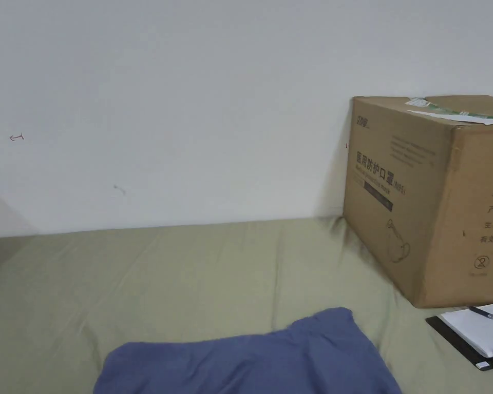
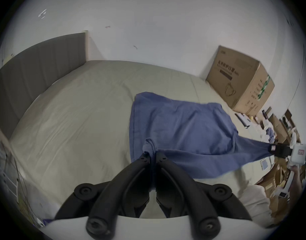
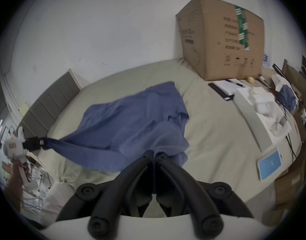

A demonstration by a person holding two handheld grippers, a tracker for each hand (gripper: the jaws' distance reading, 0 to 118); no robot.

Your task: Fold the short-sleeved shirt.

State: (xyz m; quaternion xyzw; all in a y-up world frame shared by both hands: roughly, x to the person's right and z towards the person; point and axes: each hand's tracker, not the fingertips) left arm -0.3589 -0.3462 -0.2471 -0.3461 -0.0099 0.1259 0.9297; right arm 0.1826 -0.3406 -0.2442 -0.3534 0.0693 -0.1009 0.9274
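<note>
Head view: a pale green bed sheet (image 1: 189, 272) runs back to a white wall; the far end of a blue shirt (image 1: 261, 359) lies flat on it at the bottom of the frame; a large cardboard box (image 1: 425, 200) stands on the bed to the right, and beside it a notepad (image 1: 479, 331) with a pen on top.

Left gripper view: the left gripper (image 2: 151, 154) has its two black jaws pressed together on a bunched corner of the shirt (image 2: 180, 122); the rest of the cloth spreads away over the sheet (image 2: 76, 113) toward the box (image 2: 240, 82); from the pinched corner the near edge stretches taut to the right, where the right gripper (image 2: 270, 148) holds the other corner.

Right gripper view: the right gripper (image 3: 154, 154) is likewise closed tight on shirt cloth; the shirt (image 3: 131, 120) fans out across the bed, and its near edge pulls leftward to the left gripper (image 3: 42, 142); this picture is somewhat blurred, so which part of the shirt each corner belongs to is hard to say; a tablet (image 3: 270, 164) lies at the bed's right edge.

The step in hand looks like spreading the shirt flat, both near corners lifted and drawn apart; the next move probably calls for lowering both corners evenly, keeping the edge tight, so no creases settle before the first fold.
</note>
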